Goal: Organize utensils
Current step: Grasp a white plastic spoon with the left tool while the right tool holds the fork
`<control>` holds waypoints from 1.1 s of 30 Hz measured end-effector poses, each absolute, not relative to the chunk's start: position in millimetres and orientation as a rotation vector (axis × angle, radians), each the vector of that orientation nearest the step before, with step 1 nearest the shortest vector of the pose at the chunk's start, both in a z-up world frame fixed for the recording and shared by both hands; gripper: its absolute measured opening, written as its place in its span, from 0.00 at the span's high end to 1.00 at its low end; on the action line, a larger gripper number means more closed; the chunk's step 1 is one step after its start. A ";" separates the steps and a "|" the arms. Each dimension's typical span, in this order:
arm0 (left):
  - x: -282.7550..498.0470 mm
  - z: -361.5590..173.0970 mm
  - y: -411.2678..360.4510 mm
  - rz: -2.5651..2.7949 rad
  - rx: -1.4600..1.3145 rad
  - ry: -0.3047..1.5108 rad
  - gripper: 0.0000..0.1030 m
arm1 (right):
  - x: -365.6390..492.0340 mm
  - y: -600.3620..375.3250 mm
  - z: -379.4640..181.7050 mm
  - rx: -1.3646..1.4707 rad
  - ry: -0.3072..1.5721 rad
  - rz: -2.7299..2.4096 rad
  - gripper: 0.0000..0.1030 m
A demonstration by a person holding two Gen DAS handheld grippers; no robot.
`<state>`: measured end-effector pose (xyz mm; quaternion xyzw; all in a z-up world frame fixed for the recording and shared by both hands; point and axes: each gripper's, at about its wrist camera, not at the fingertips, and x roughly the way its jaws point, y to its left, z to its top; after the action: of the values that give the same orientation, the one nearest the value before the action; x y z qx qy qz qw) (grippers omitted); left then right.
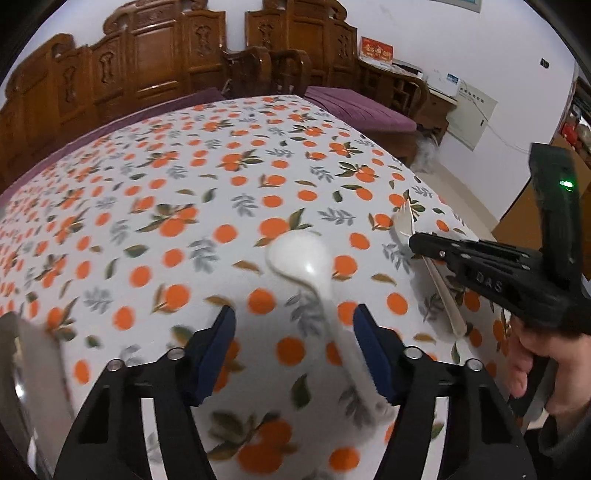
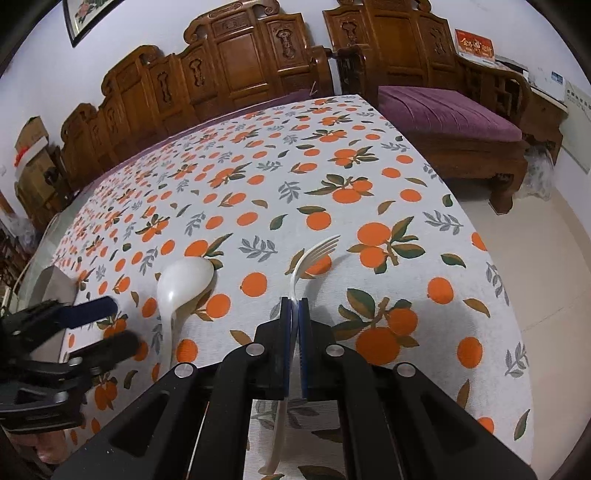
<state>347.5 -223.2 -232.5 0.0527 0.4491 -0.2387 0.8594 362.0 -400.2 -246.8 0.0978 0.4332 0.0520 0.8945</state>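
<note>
On the orange-print tablecloth [image 2: 369,177], white plastic fork [image 2: 314,254] pinched in right gripper [image 2: 294,306], tines raised, glossy white spoon [image 1: 299,258] lying left of fork, left gripper [image 1: 294,332] spread wide around its handle

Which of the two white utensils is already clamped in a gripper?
The white fork: the right gripper is shut on its handle. The white spoon lies free on the tablecloth, between the open left gripper's fingers.

A home living or dining room: a table under a white cloth printed with oranges and leaves [image 2: 369,177], carved dark-wood benches [image 2: 236,62] with purple seat cushions [image 2: 447,110], and a framed picture [image 2: 86,14] on the white wall.
</note>
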 end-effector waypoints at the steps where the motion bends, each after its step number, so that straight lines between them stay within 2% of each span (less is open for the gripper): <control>1: 350.6 -234.5 -226.1 -0.507 0.104 0.949 0.46 | 362.0 -399.7 -246.7 0.204 0.898 0.110 0.95; 2: 353.2 -236.1 -229.2 -0.516 0.096 0.954 0.49 | 362.1 -399.5 -246.5 0.206 0.898 0.112 0.95; 3: 356.2 -239.0 -233.4 -0.529 0.089 0.964 0.58 | 362.0 -399.0 -246.0 0.209 0.896 0.115 0.95; 4: 357.6 -240.9 -236.3 -0.533 0.090 0.973 0.62 | 361.9 -399.0 -245.5 0.209 0.894 0.117 0.95; 7: 363.3 -246.3 -243.8 -0.533 0.086 0.994 0.68 | 361.8 -398.8 -243.5 0.219 0.887 0.121 0.95; 11: 367.1 -252.6 -247.8 -0.521 0.089 1.010 0.70 | 361.8 -396.9 -242.8 0.223 0.886 0.127 0.95; 16: 370.1 -257.5 -251.0 -0.520 0.114 1.002 0.91 | 362.2 -391.3 -241.4 0.224 0.883 0.147 0.95; 21: 367.0 -253.0 -244.8 -0.538 0.096 1.005 0.97 | 361.9 -377.7 -238.0 0.201 0.881 0.174 0.95; 33: 347.3 -215.5 -210.6 -0.498 0.125 0.950 0.97 | 358.8 -337.0 -227.1 0.145 0.866 0.250 0.95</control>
<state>347.3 -210.6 -215.5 0.0594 0.4521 -0.2372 0.8578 358.8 -337.0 -227.1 0.0700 0.4182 0.1206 0.8976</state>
